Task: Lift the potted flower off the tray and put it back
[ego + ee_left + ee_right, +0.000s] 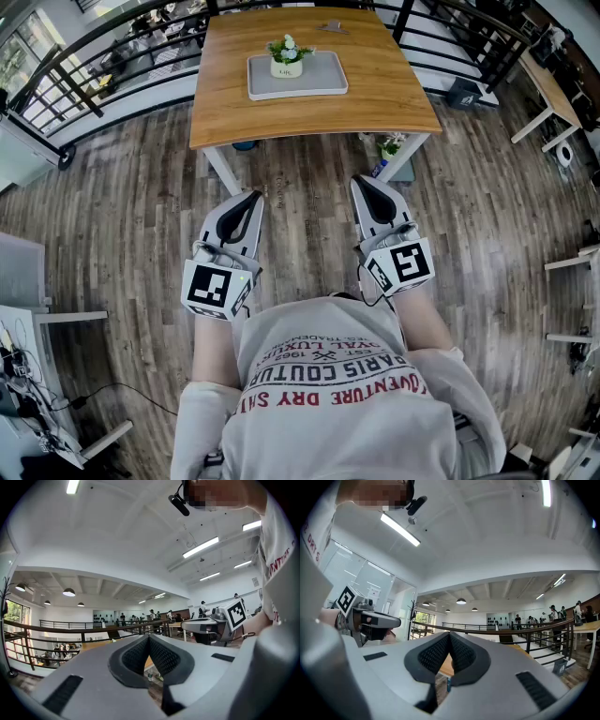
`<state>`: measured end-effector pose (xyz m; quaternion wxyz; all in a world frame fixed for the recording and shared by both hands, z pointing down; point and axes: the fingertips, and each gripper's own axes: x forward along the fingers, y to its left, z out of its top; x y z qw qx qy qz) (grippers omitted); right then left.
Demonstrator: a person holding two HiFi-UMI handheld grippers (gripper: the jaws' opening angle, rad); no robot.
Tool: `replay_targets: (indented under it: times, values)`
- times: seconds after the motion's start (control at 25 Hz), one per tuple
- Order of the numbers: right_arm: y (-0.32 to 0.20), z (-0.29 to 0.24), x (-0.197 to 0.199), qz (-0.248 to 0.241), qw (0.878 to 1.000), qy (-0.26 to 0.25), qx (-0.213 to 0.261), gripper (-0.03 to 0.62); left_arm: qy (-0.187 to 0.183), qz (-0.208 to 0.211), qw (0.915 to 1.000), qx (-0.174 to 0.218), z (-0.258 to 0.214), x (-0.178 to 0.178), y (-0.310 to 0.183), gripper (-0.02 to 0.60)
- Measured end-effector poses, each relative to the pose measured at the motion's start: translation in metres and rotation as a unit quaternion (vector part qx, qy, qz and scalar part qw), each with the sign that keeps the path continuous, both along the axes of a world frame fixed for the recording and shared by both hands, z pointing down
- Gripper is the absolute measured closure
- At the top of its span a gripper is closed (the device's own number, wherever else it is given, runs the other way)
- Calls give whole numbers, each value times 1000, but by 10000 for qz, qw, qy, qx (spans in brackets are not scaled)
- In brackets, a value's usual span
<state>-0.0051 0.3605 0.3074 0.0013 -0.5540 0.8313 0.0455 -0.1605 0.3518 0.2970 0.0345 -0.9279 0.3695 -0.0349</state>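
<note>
Wood first: the big table [281, 117] sits well ahead of us across a stretch of plank floor [122, 216], so we're nowhere near reaching anything yet. On its far half lies the pale grey tray [319, 80], a shallow rectangle with a raised rim. The only thing in it is the potted flower [286, 58], standing upright toward the tray's far edge, a bit left of centre. The rest of the tray looks bare.

Closer in, we're holding both tools level out front, well apart from the table. The left gripper [255, 197] has its jaws pressed together with nothing between them. The right gripper [362, 182] is the same, pads meeting at the tips, empty.

Now the small stuff. The pot [286, 68] is a little cream cup, ceramic or hard plastic, can't tell which from here. We'd guess it's light, rigid and a bit slick on the sides, so it could slip or tip if we pinch it too high. The white blooms [288, 43] and green leaves on top look soft and crushable, so we wouldn't grab there. Best bet is to spread the jaws wide, squeeze the pot's wall around mid-height below the foliage, lift straight up, and set it down flat inside the rim.
</note>
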Motion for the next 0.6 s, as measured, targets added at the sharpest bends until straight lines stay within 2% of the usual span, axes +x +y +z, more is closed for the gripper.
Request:
replay_targets:
  times: [0.32,0.6]
  values:
    - [-1,4,-3,86,9999,-5,-107,568,-6,91,9999,-47,3,-1,-4,569]
    - [-1,1,-4,185,9998,90,14,568,121,101,9999,-67,6,-2,-10,569]
